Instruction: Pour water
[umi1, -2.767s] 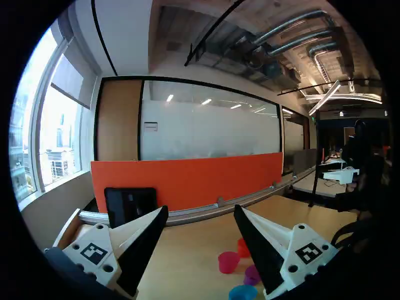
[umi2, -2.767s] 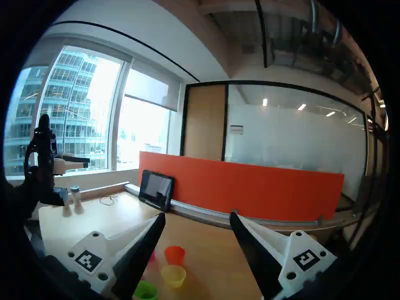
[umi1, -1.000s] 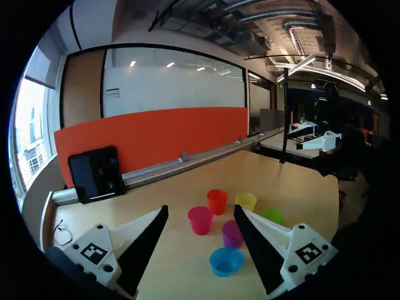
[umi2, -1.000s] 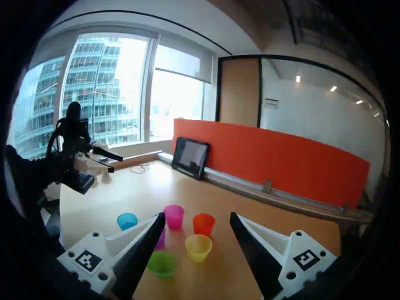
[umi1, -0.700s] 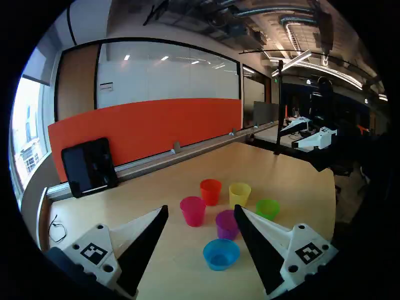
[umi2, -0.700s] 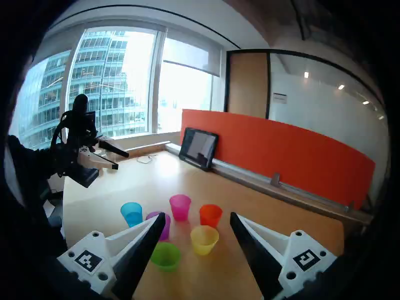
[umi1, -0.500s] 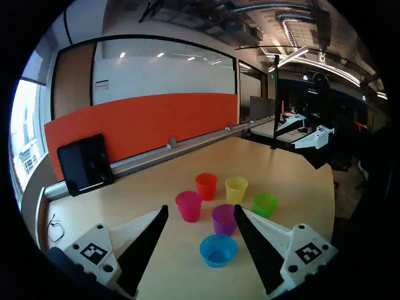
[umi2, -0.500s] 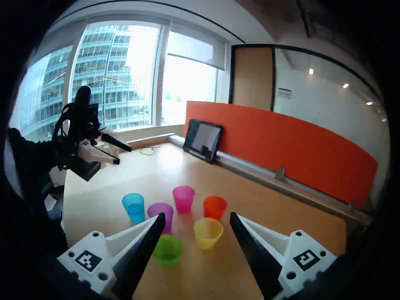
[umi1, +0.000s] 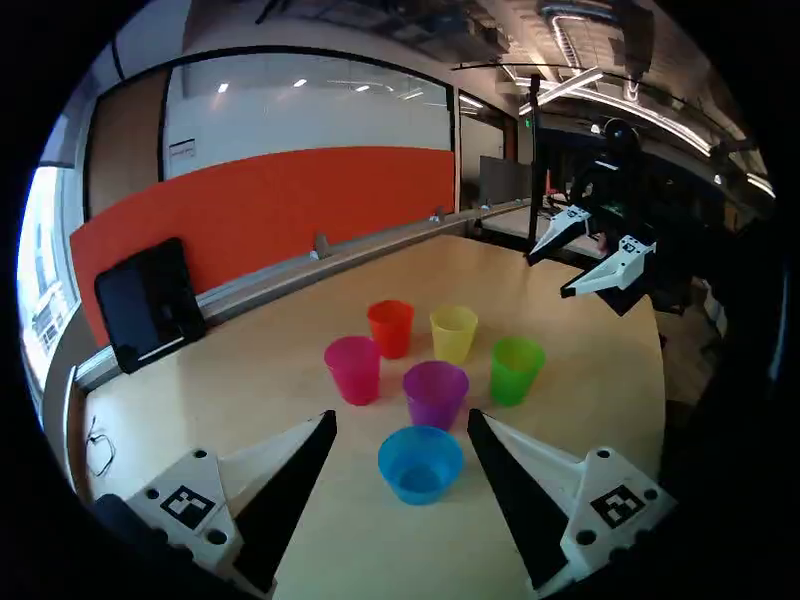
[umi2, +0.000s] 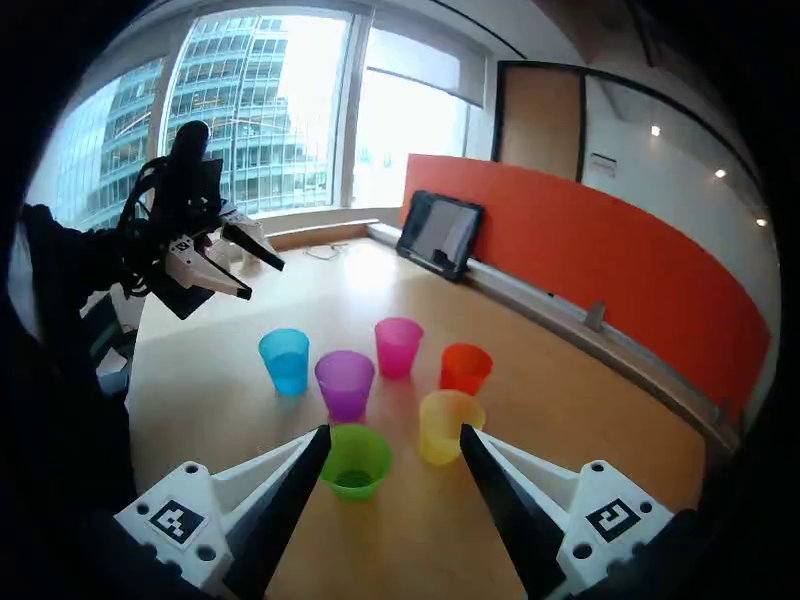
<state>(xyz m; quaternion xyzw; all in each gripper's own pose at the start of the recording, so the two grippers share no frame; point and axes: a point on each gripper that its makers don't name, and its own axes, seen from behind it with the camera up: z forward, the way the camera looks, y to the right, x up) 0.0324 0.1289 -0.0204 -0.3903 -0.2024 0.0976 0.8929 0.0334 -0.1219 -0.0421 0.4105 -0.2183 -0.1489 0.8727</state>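
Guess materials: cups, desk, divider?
Cups: likely thin translucent plastic; light glows through the coloured walls. Desk: wood-look, probably laminate, satin; pale tan with soft window glare. Divider: orange, matte, no reflections; fabric or painted panel, can't tell.

Table (umi1: 585, 400), frame centre: six cups (umi1: 435, 385) clustered on it. Tablet (umi1: 145, 300) at left, propped against divider (umi1: 270, 215) behind the cups.

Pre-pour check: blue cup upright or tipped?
Upright. The blue cup stands on its base on the table, rim facing up.
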